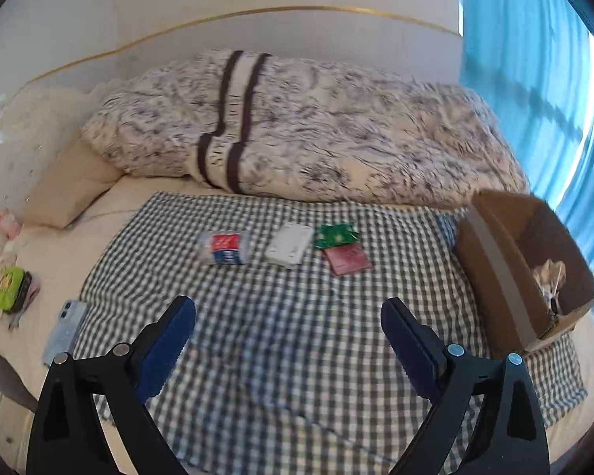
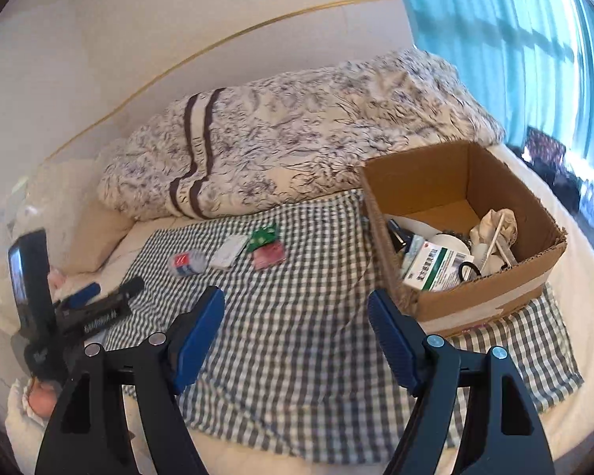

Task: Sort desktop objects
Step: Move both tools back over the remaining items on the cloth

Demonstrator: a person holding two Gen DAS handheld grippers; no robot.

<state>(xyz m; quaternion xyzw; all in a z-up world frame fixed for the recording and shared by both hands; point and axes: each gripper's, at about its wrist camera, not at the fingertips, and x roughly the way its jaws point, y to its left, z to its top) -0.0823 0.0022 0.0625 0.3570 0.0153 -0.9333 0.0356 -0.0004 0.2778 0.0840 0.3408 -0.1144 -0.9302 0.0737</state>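
Observation:
On a checked cloth [image 1: 281,336] [image 2: 309,316] spread over a bed lie a red-and-blue packet in clear wrap [image 1: 226,248] [image 2: 187,263], a white flat case [image 1: 290,250] [image 2: 229,252], a green packet [image 1: 335,234] [image 2: 263,236] and a pink-red packet [image 1: 348,260] [image 2: 268,257]. A cardboard box [image 1: 491,273] [image 2: 507,293] at the cloth's right side holds several items, among them a green-and-white medicine carton [image 2: 435,267]. My left gripper [image 1: 288,312] is open and empty above the near cloth. My right gripper [image 2: 296,304] is open and empty too, left of the box. The left gripper [image 2: 111,291] also appears at the far left of the right wrist view.
A floral quilt [image 1: 305,134] [image 2: 297,134] is bunched behind the cloth, with a pillow [image 1: 65,194] at its left. Left of the cloth lie a phone [image 1: 65,330] and a green snack pack [image 1: 8,289]. Blue curtains [image 1: 534,59] [image 2: 514,31] hang at the right.

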